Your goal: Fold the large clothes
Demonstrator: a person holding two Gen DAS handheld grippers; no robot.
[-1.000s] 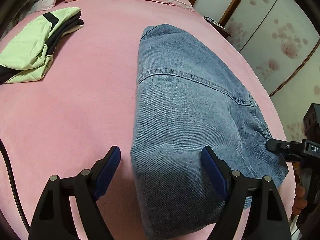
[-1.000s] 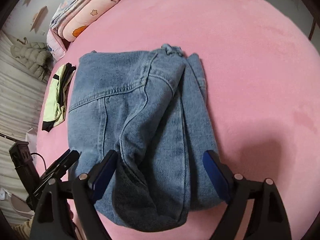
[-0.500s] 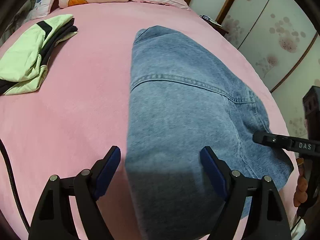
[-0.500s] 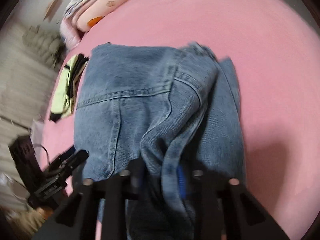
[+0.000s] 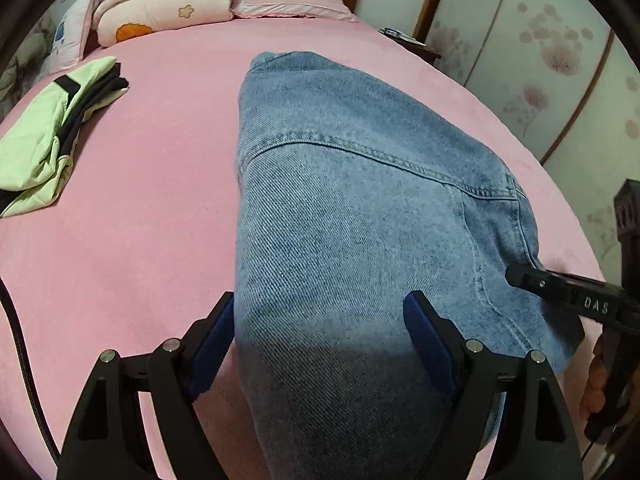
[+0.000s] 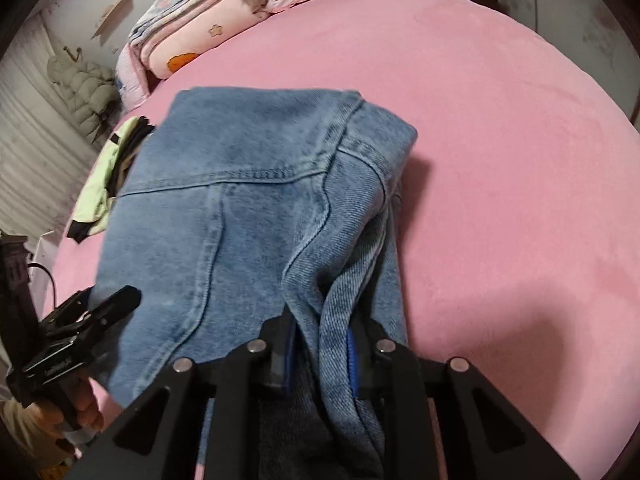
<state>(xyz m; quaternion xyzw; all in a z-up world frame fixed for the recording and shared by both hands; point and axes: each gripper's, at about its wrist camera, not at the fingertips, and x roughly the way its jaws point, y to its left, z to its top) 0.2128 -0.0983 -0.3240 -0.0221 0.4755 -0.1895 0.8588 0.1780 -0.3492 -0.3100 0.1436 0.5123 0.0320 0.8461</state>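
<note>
on the pink bed lie the folded jeans. your right gripper has just closed on one bunched edge; left gripper gapes astride, unclamped. lifting lopsided could spill the fold.

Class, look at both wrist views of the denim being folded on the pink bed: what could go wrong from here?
1. The right tongs pinch only a bunched ridge of the denim garment; lifting may drag just that layer and undo the fold.
2. The left tongs stand open astride the near end, so that end is unheld and may sag.
</note>
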